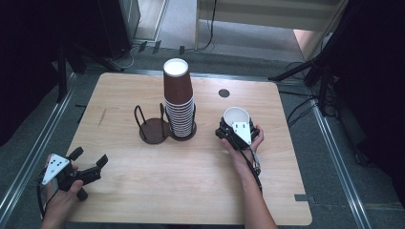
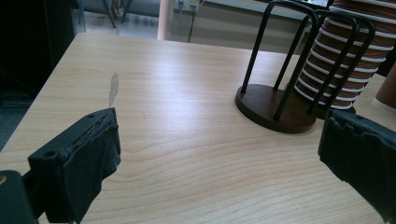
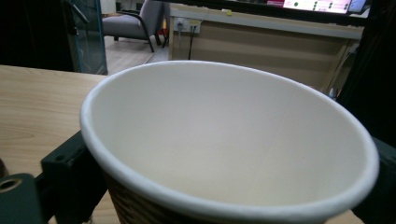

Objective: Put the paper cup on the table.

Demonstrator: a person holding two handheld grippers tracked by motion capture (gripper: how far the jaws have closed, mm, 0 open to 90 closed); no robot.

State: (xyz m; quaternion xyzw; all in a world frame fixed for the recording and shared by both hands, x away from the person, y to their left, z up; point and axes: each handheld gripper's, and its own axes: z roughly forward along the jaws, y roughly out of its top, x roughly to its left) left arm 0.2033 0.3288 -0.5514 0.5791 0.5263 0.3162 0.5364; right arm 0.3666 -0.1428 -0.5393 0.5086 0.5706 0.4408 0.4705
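Observation:
A tall stack of brown paper cups stands upside down in one ring of a dark wire cup holder at the table's middle; the other ring is empty. The stack and holder also appear in the left gripper view. My right gripper is shut on a single brown paper cup, white inside and upright, right of the holder. Its white bowl sits between the black jaws. My left gripper rests open near the front left corner, nothing between its pads.
The wooden table has a round dark grommet near its far edge and a faint scuff at the left. Black stand legs and cables lie on the floor beyond the table. Bare wood stretches across the front.

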